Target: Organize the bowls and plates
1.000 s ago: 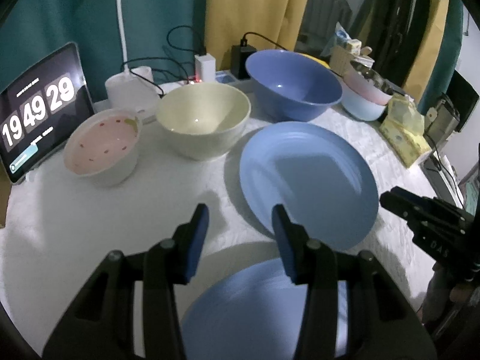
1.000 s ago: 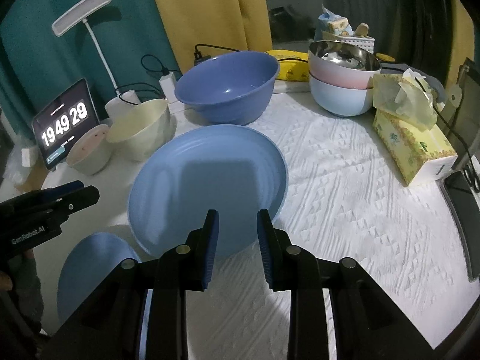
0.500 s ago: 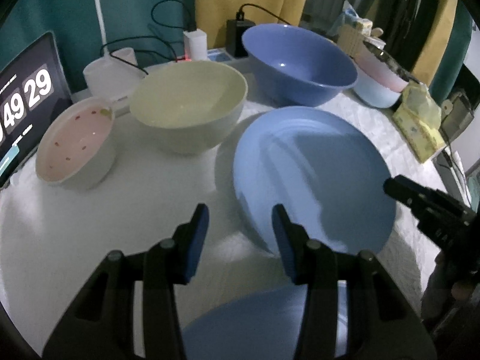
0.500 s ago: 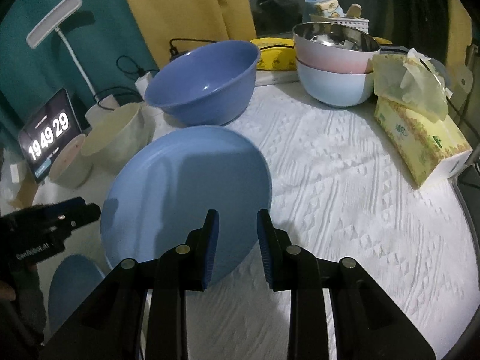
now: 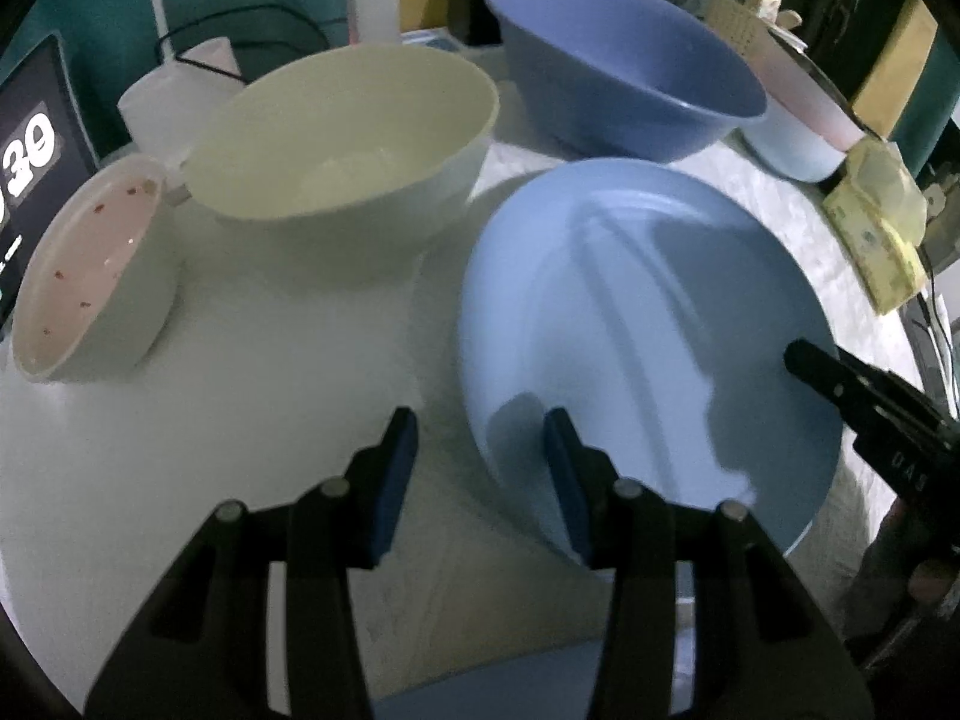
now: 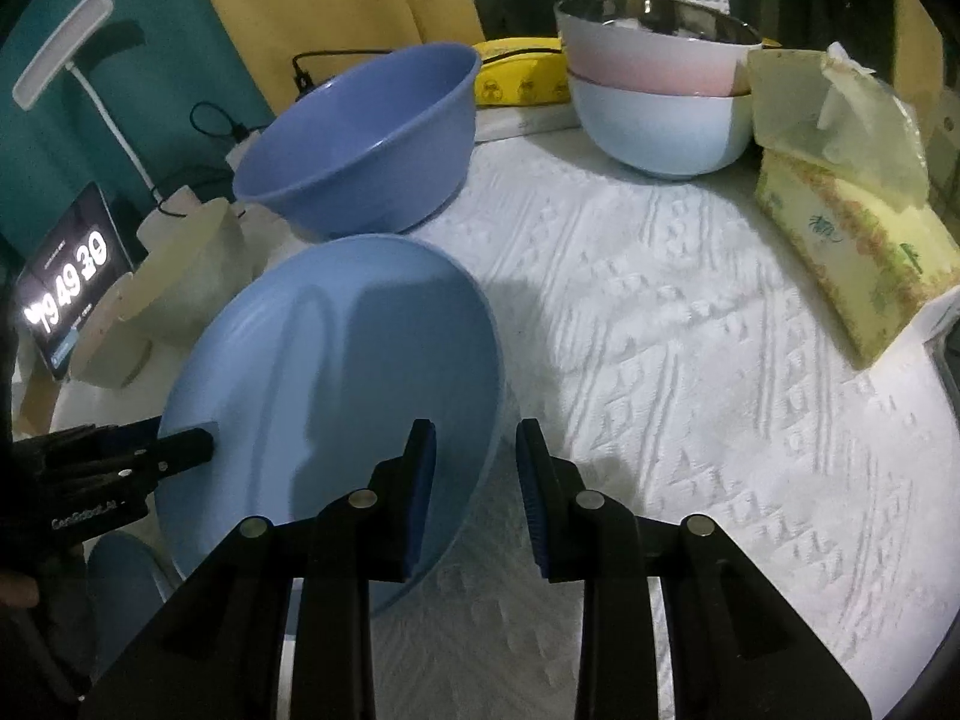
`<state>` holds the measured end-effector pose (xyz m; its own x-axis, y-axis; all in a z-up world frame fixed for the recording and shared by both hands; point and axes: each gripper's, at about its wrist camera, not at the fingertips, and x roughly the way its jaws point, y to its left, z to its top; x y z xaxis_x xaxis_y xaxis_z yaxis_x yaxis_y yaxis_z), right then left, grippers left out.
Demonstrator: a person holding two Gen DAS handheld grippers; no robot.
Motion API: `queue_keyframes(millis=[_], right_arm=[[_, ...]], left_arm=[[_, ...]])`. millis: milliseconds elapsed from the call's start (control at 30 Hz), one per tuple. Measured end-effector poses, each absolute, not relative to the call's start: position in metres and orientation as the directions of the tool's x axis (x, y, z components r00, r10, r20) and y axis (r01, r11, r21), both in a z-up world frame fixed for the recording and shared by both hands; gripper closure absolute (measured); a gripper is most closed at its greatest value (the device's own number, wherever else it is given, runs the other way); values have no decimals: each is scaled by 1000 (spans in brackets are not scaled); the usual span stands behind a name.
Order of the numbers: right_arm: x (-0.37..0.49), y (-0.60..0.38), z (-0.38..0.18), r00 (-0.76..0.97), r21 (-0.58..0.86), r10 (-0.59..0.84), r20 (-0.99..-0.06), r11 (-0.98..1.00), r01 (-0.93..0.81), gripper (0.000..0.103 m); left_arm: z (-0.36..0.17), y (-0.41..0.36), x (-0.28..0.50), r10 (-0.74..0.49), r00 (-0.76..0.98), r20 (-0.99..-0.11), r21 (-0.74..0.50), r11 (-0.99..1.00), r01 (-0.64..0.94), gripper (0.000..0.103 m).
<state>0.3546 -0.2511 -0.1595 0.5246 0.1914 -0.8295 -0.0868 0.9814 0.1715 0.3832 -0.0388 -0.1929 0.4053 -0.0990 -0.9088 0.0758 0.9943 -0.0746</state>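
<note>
- Your left gripper [image 5: 477, 456] has its fingers apart with nothing clamped; the near-left rim of the big plate [image 5: 648, 324] sits in the gap, and the right finger overlaps the plate's face.
- Your right gripper [image 6: 477, 468] also has its fingers apart and empty; the plate's near-right rim lies in its gap, left finger over the plate, right finger over the cloth [image 6: 690, 360].
- The plate lies mid-table, its far edge close under the blue bowl [image 5: 624, 60].
- The cream bowl [image 5: 348, 138] stands just left of the plate's far-left edge; the pink bowl [image 5: 84, 264] is beyond it, near the table's left edge.
- A small plate [image 6: 120, 588] lies at the near edge by your left gripper.
- Stacked bowls [image 6: 654, 84] sit at the far right corner, the tissue box [image 6: 852, 240] along the right edge.
- Bare cloth right of the big plate is the open room; its left side is crowded.
</note>
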Motion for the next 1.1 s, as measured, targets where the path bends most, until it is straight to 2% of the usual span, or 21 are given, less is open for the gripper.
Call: queue_keyframes(millis=[67,100,200,433,1100], right_arm=[[354,-248,-160,530,166,192,-826,981,-98,75],[354,-247,-161,529,164,194,-826,981,-103,81],[352,-249,-160,536,162,192,-822,981,-103,86],[347,-255,-154,556,147,170,-813,985,-87,86],[319,-267,-121,629,129,131,-767,990,-49,86]], left_arm=[[-193,-42,384,-104,405,-908,-75,993,87,58],[-193,-43,384,-108,408,-907,-77,993,92,58],[-192,-48,384,-130,415,-901,-91,990,111,59],[-190,-60,385,-133,426,-895,-79,987,142,65],[-154,-76,360,-174,525,-833,-89,979,183,66]])
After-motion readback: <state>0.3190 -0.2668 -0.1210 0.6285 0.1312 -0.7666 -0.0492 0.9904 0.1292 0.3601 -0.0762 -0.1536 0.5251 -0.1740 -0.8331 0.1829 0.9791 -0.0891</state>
